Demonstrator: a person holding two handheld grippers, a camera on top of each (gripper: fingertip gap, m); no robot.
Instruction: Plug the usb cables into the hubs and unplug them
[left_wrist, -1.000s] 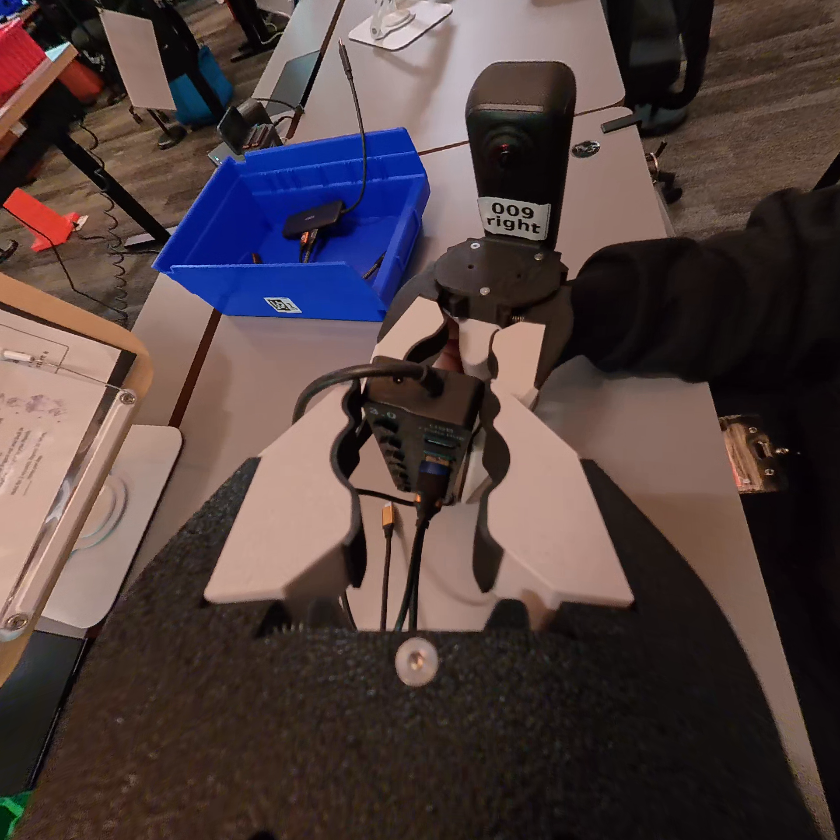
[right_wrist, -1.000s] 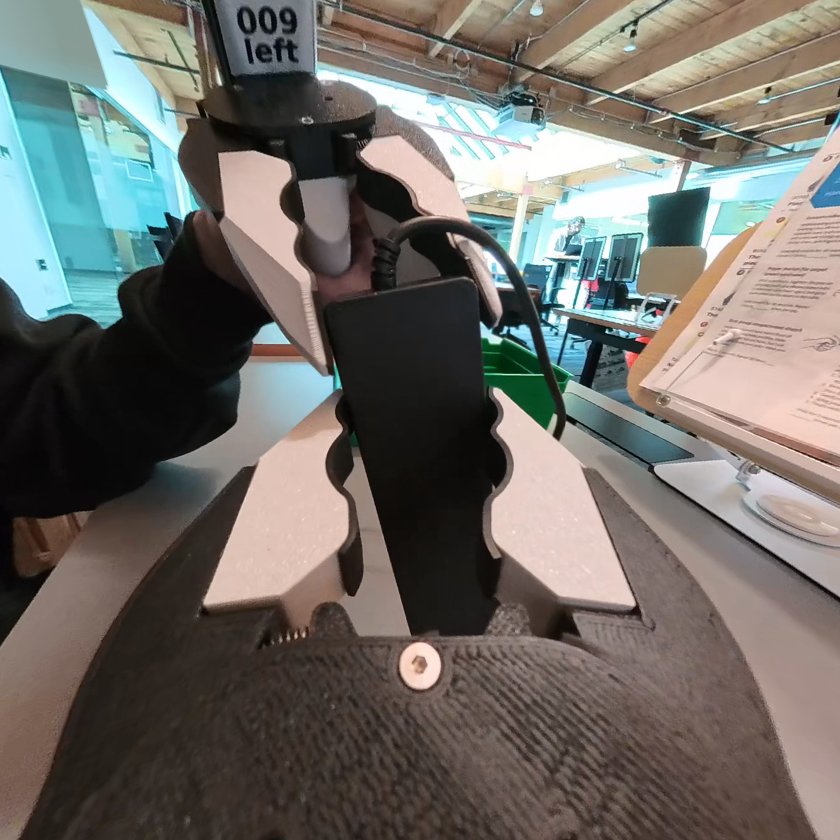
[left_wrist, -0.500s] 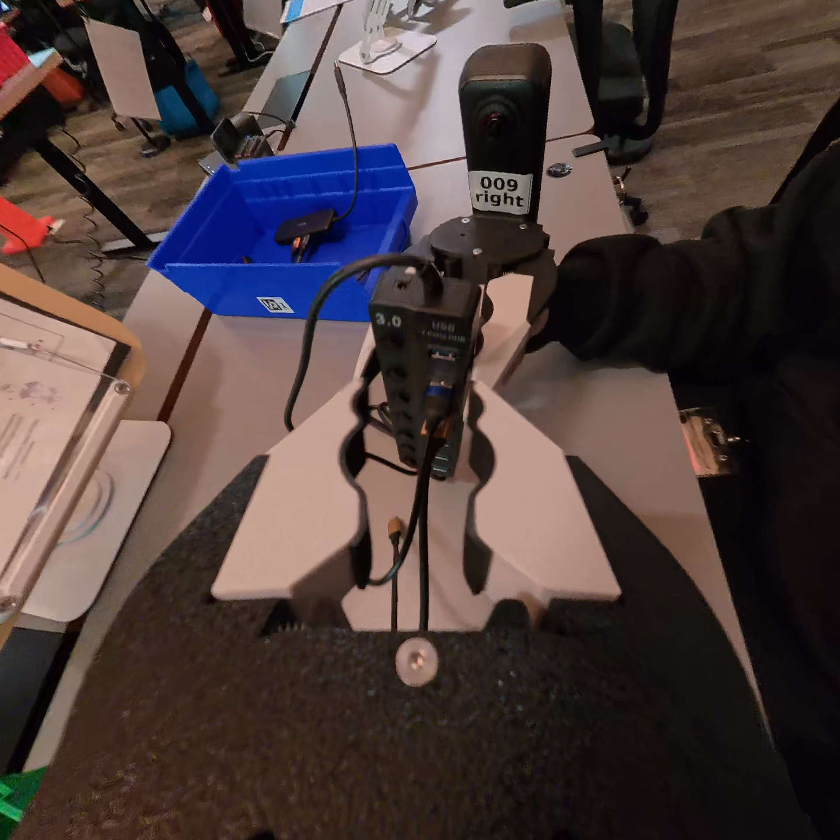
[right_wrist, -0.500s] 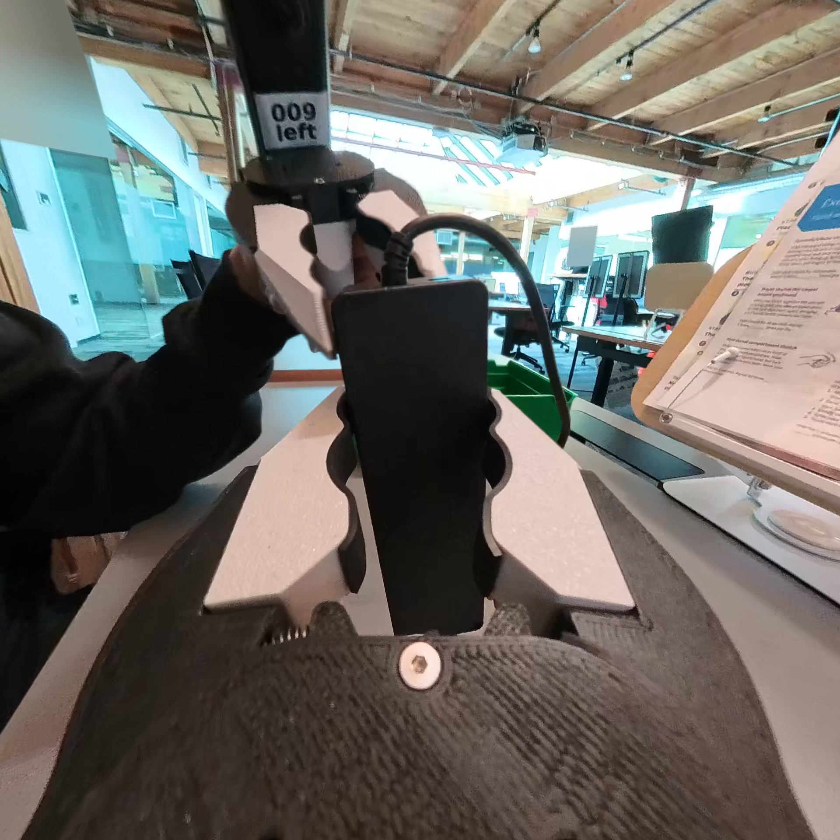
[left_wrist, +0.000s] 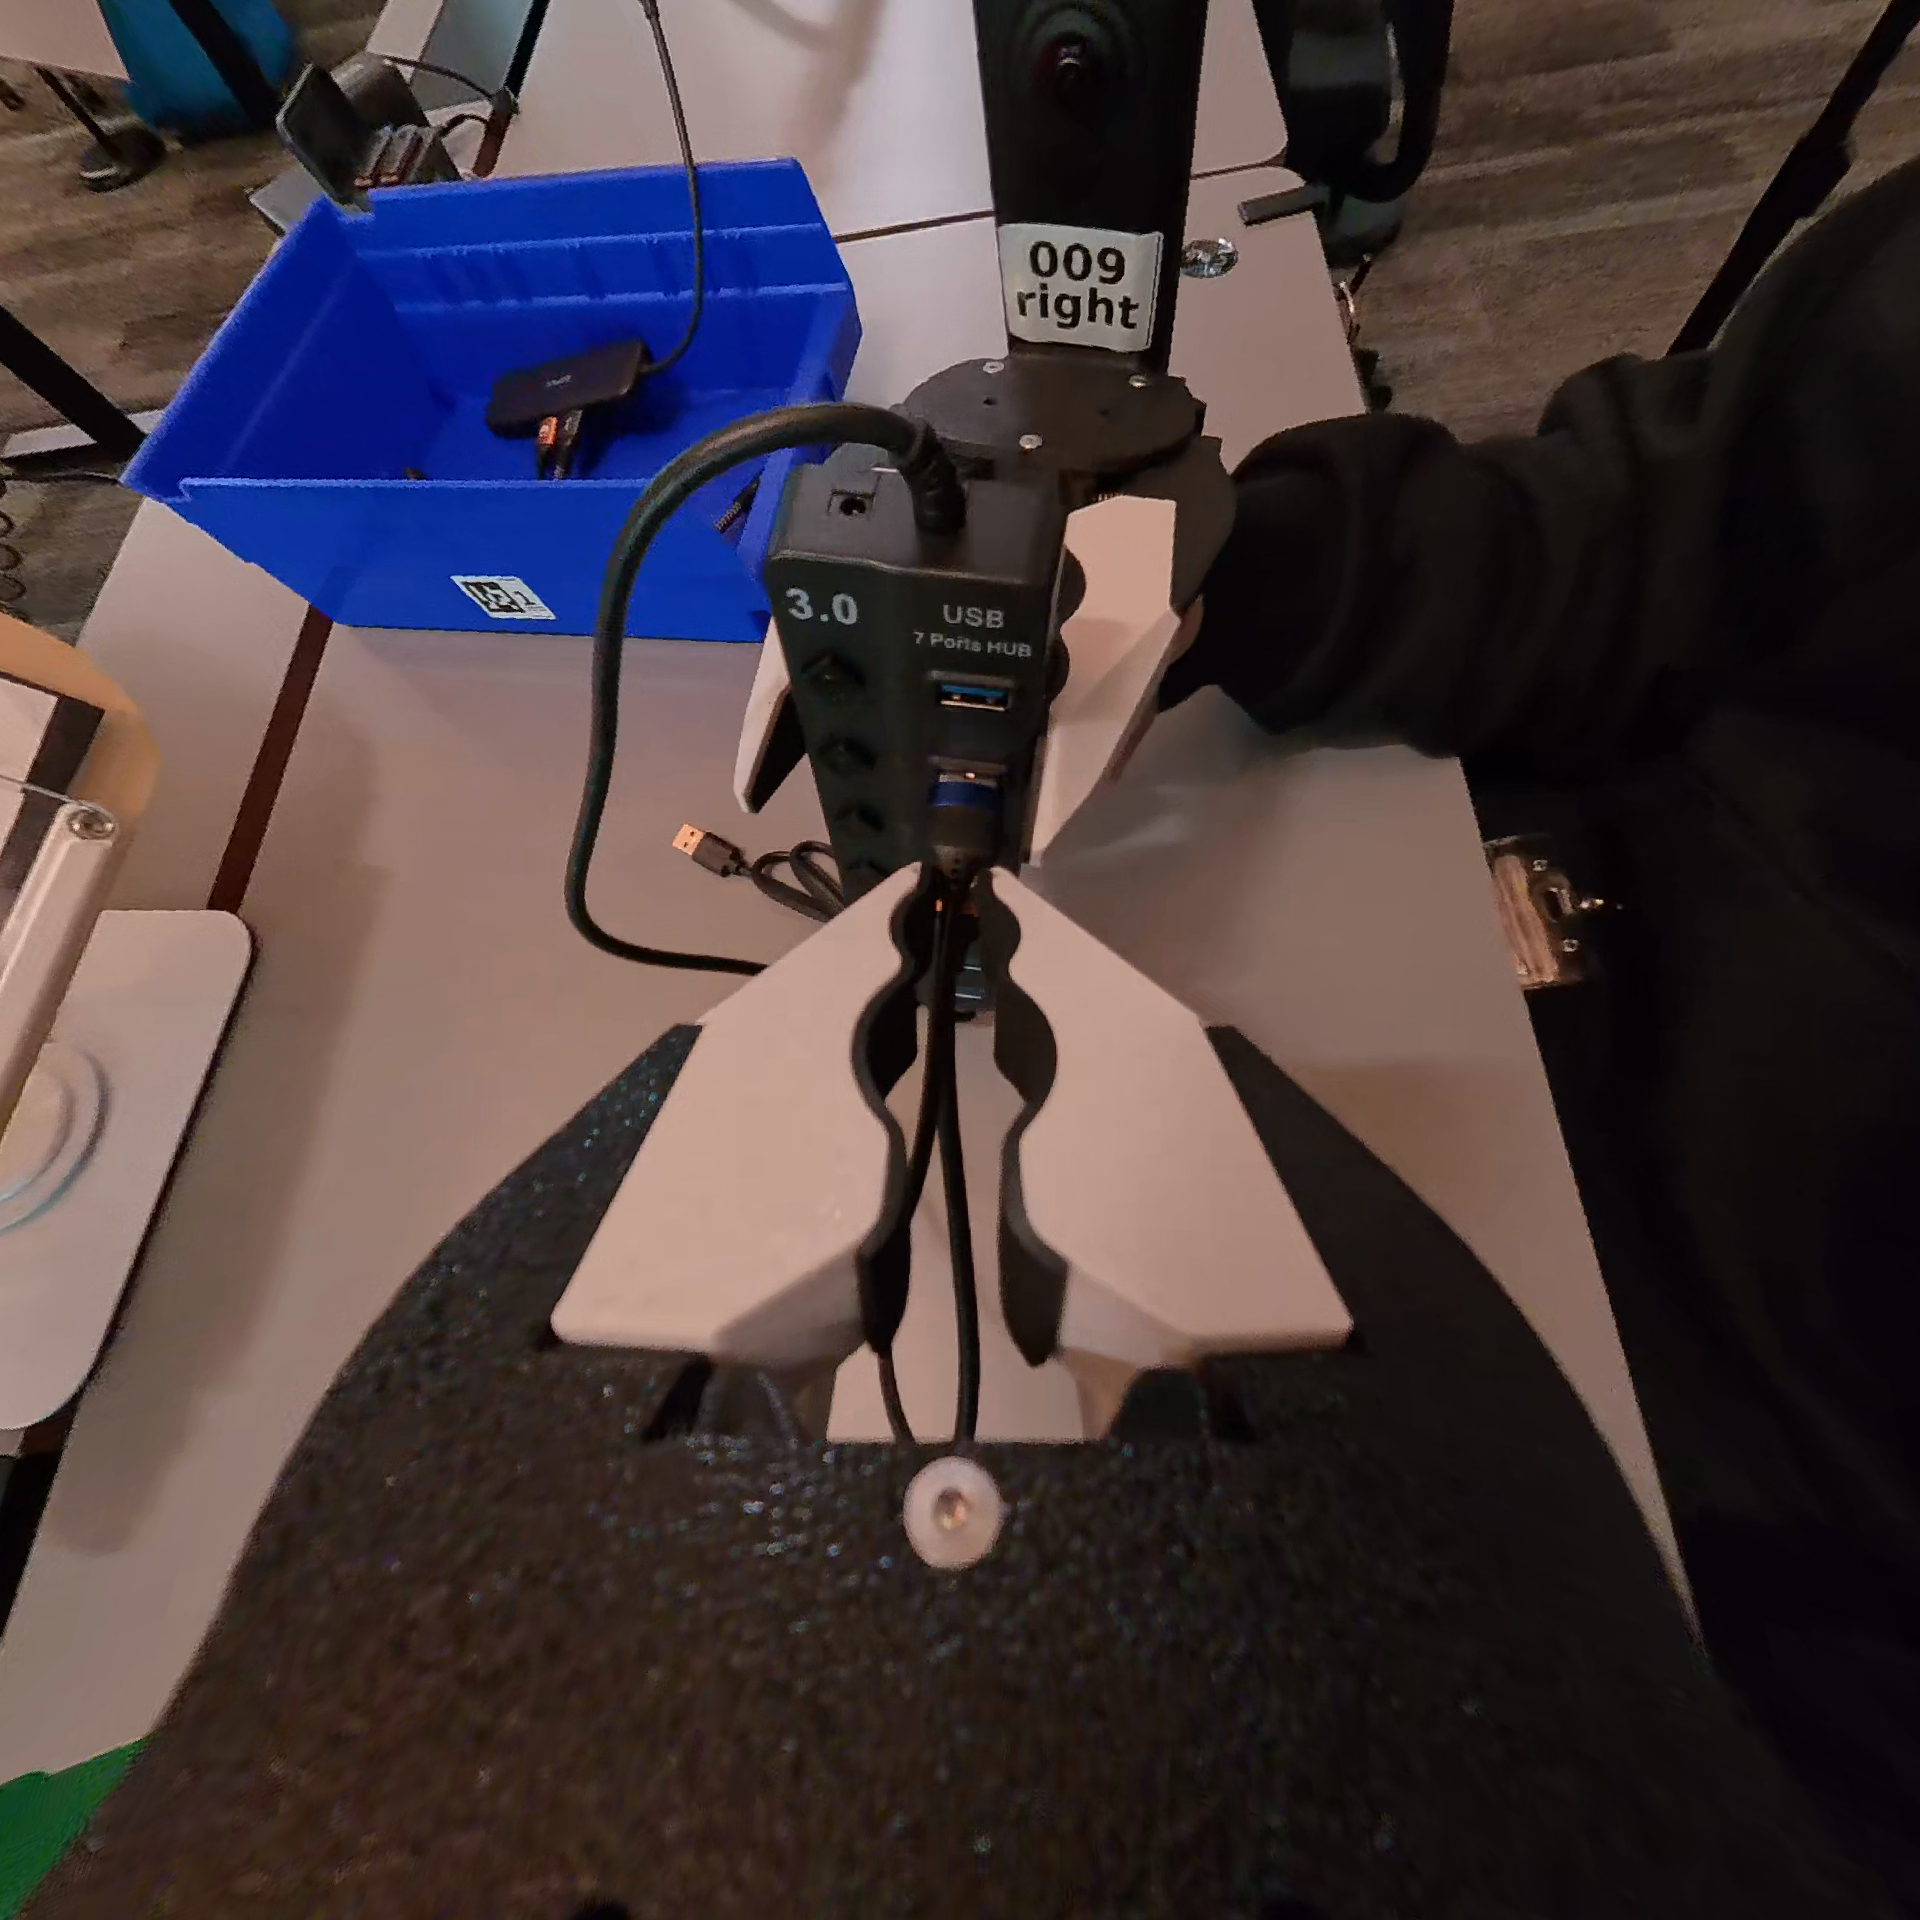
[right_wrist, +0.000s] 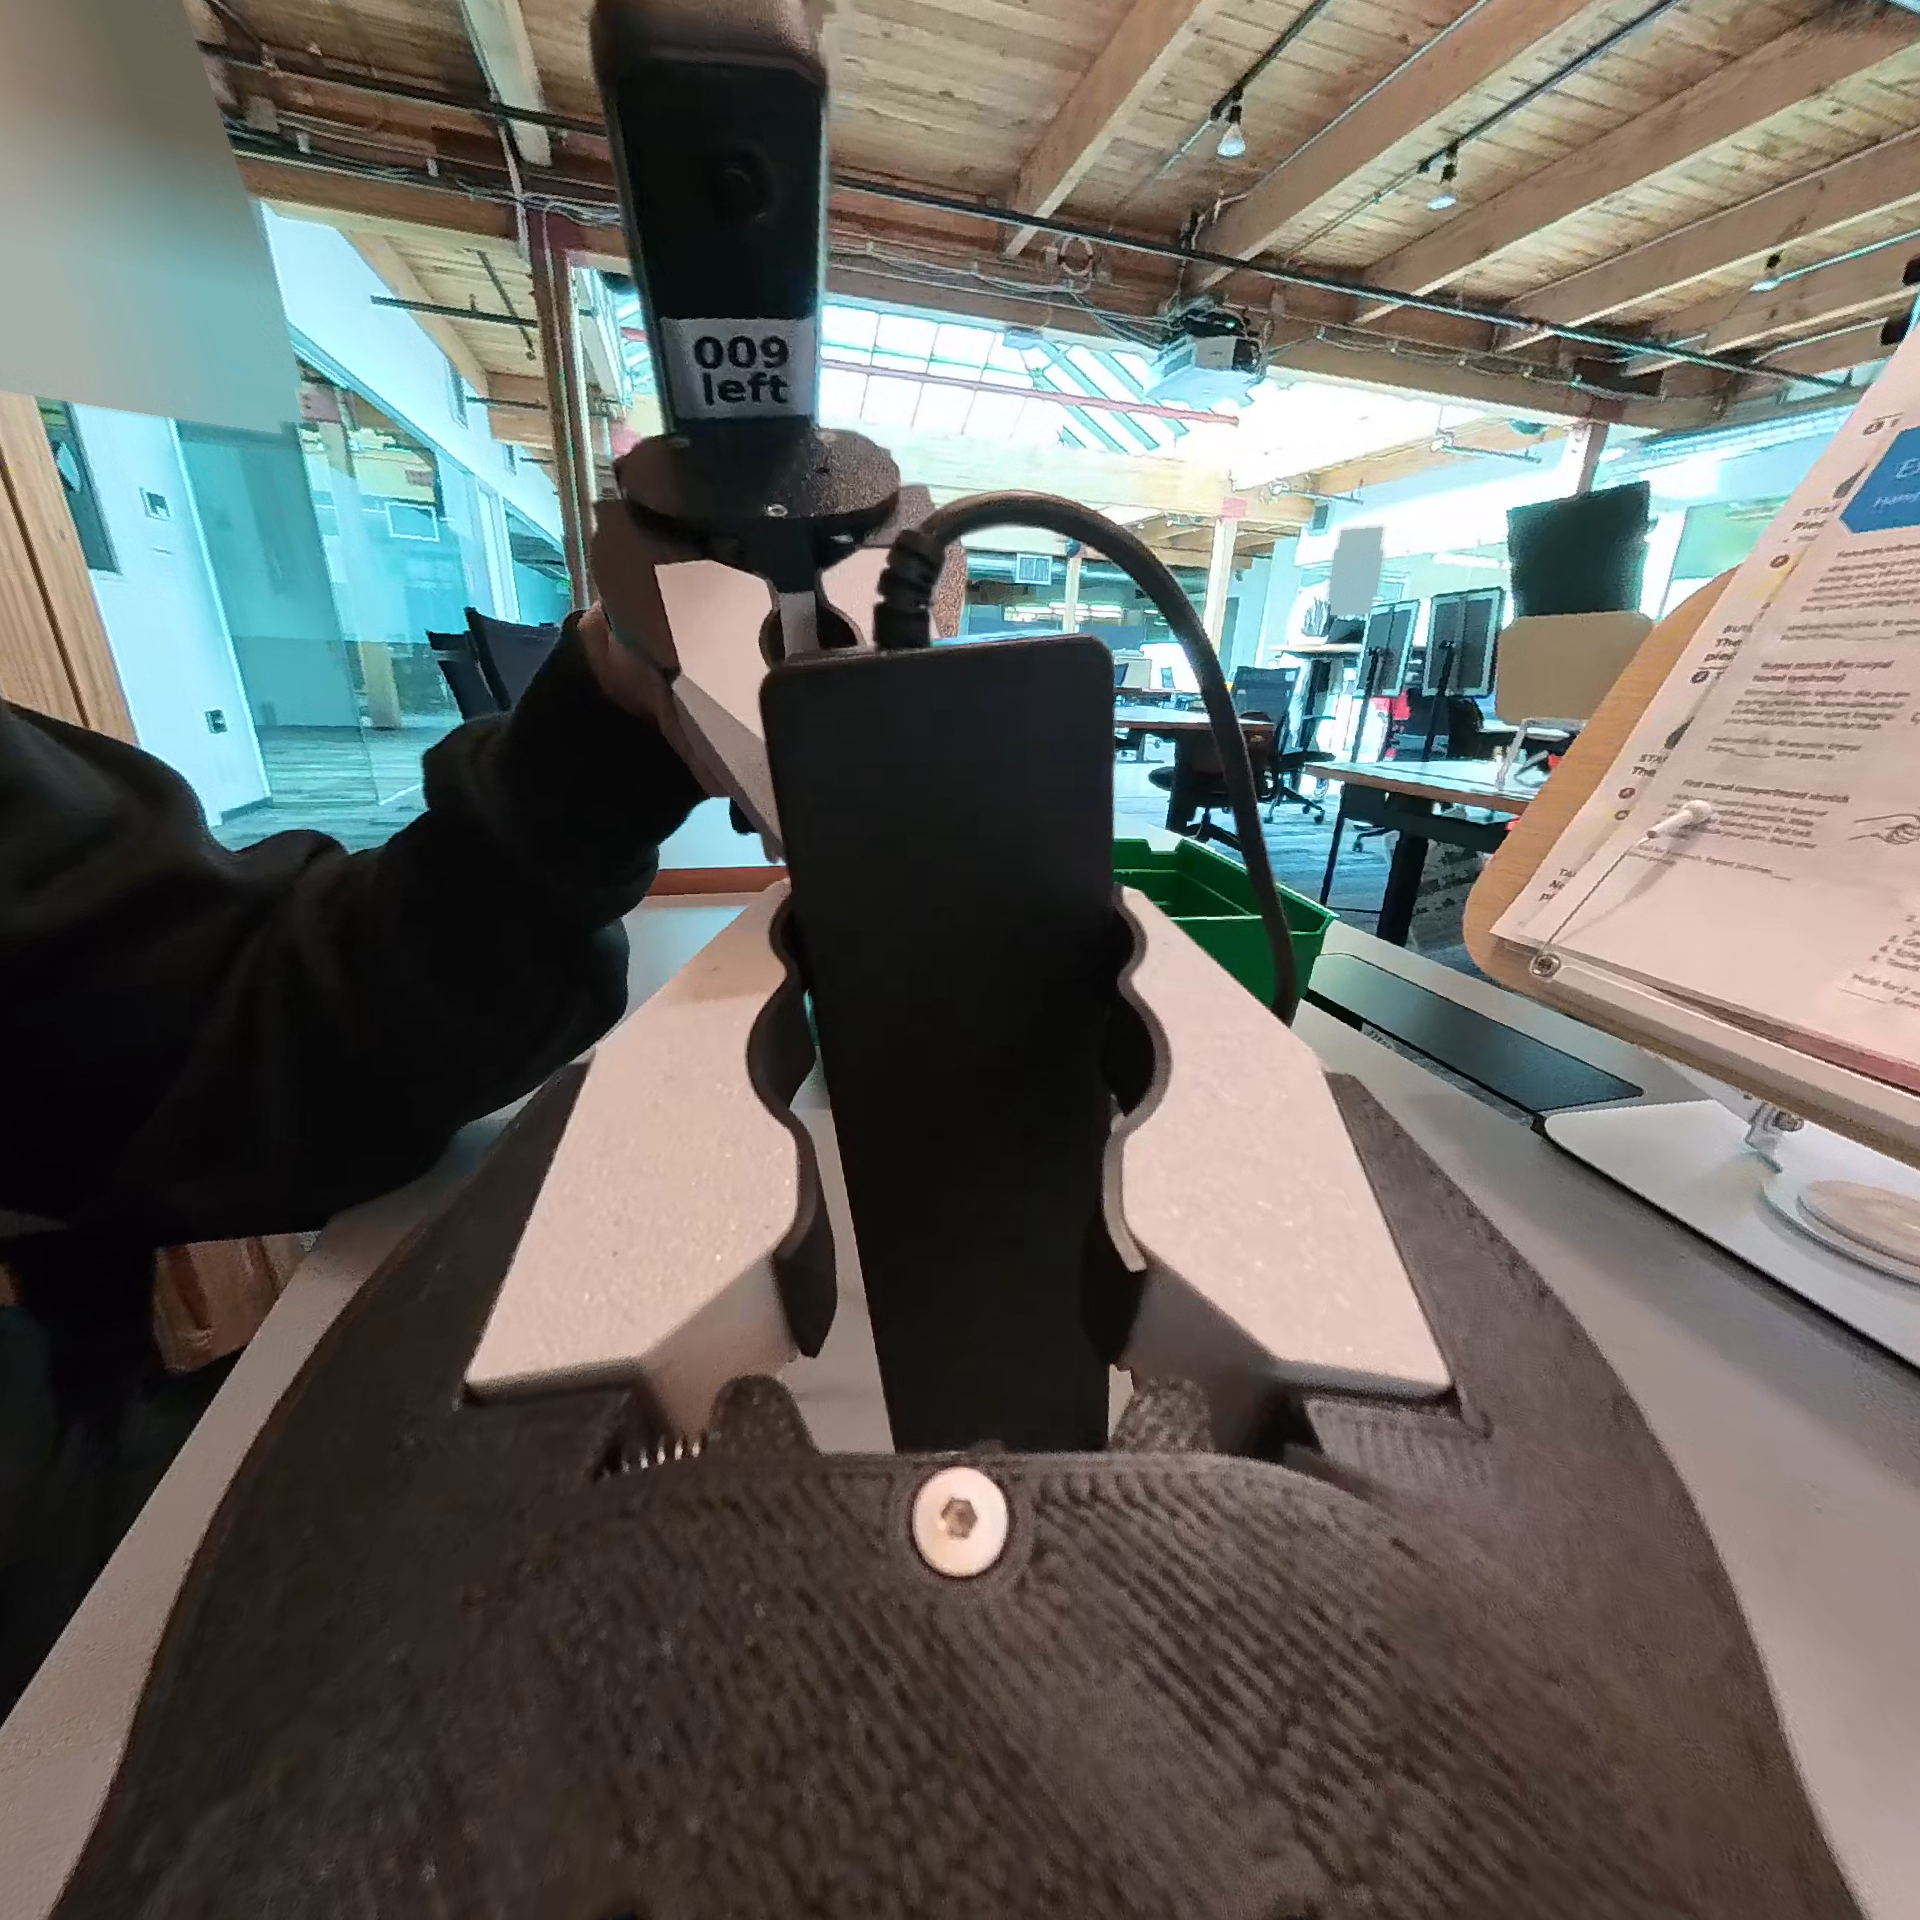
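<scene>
Standing upright above the worktop (left_wrist: 416, 1039), the hub (left_wrist: 914, 665) was held in the right claw (right_wrist: 961, 935), whose two fingers were closed on its long sides. The hub's back was seen in the right wrist view, its port face in the left. One plug (left_wrist: 961, 821) was seated in the second port down; the top port was left bare. The left claw (left_wrist: 951, 894) was closed to a narrow gap just below that plug, around the two thin cables (left_wrist: 940, 1143) that ran back between its fingers; whether the plug itself was pinched could not be told. The hub's own thick lead (left_wrist: 613, 665) was looped down to the worktop, where a loose plug (left_wrist: 701, 847) was lying near the hub.

Judged from this, the unplugging step was in hand. For the next move, a firm grip on the plug body rather than the cable was called for, with a straight pull along the port while the hub was kept steady.

A blue bin (left_wrist: 312, 520) with a second hub (left_wrist: 566, 384) inside was set toward the worktop's far left edge.
</scene>
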